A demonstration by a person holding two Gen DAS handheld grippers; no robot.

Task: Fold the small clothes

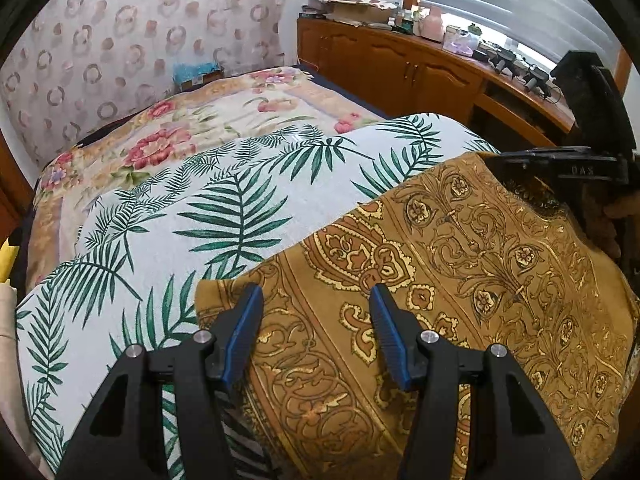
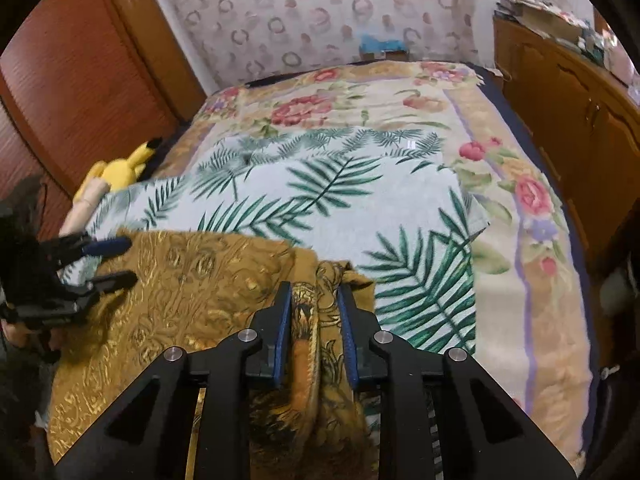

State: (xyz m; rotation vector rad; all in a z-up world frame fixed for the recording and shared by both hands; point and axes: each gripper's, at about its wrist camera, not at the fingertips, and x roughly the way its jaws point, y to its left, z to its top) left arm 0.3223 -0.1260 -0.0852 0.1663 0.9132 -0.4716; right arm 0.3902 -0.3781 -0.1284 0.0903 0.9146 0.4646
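A mustard cloth [image 1: 460, 260] with a gold ornamental print lies spread on a white towel with green palm leaves [image 1: 224, 200]. My left gripper [image 1: 316, 296] stands open just above the cloth's near left corner, its blue pads [image 1: 244, 332] apart with flat cloth under the gap. In the right wrist view the cloth [image 2: 192, 280] is bunched into a ridge at its right corner. My right gripper [image 2: 314, 292] is shut on that ridge, which fills the space between its pads. The left gripper [image 2: 130, 260] shows open at the cloth's left edge. The right gripper [image 1: 504, 164] appears at the cloth's far right corner.
The palm-leaf towel [image 2: 340, 200] rests on a floral bedspread [image 2: 520, 240] that covers the bed. A yellow plush toy [image 2: 120, 168] lies at the bed's left side by a wooden wardrobe [image 2: 80, 80]. Low wooden cabinets [image 1: 400, 64] with clutter run along the right.
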